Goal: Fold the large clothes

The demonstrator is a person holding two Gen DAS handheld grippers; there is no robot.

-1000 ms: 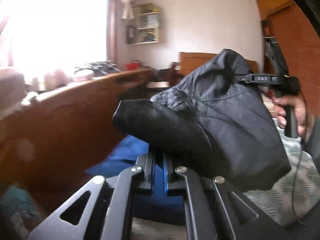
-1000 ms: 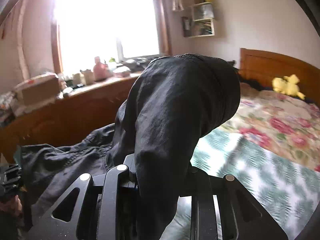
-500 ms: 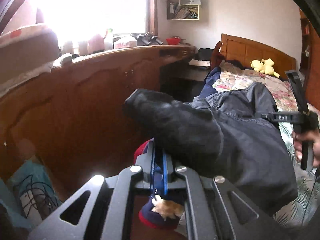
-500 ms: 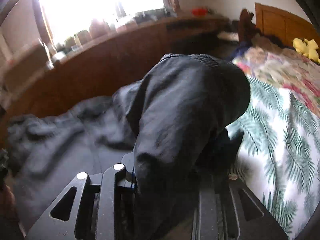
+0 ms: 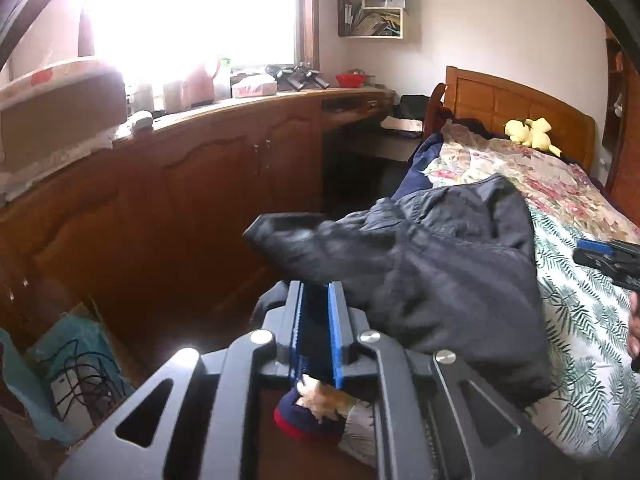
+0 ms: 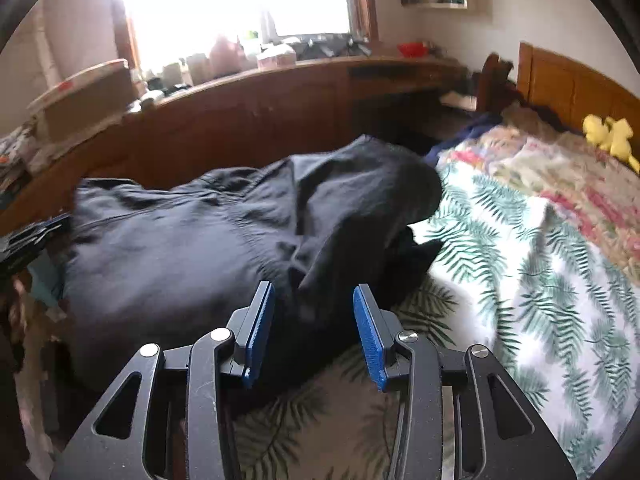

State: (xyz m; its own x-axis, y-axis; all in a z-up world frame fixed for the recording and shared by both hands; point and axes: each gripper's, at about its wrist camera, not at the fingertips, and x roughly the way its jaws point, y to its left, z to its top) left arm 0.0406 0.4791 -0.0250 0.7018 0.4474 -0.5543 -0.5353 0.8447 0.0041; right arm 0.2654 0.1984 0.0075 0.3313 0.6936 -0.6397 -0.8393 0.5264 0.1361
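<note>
On the near edge of the bed [image 6: 540, 248], over a fern-print cover, lies a dark crumpled garment [image 6: 224, 248], spread toward the bed's side that faces a long wooden cabinet [image 5: 192, 184]. The right gripper [image 6: 314, 332] stands just in front of the cloth with its jaws wide; the blue pads [image 6: 370, 334] show bare, with a fold of the garment lying between them but gripped by neither. From the left wrist view, the left gripper [image 5: 316, 312] has its jaws at a narrow gap, blue faces visible, and a blurred corner of the garment [image 5: 432, 280] drapes over the fingertips; whether any cloth is pinched between them I cannot tell. The rest of the fabric falls to the right across the bed's edge. Below that gripper, on the floor, sits a navy and red slipper [image 5: 316, 412] with a pale lining. A yellow plush toy [image 5: 530, 132] rests on the floral quilt near the wooden headboard [image 5: 516, 108], well apart from the garment. Boxes and bottles line the cabinet top under the bright window [image 5: 188, 12].
</note>
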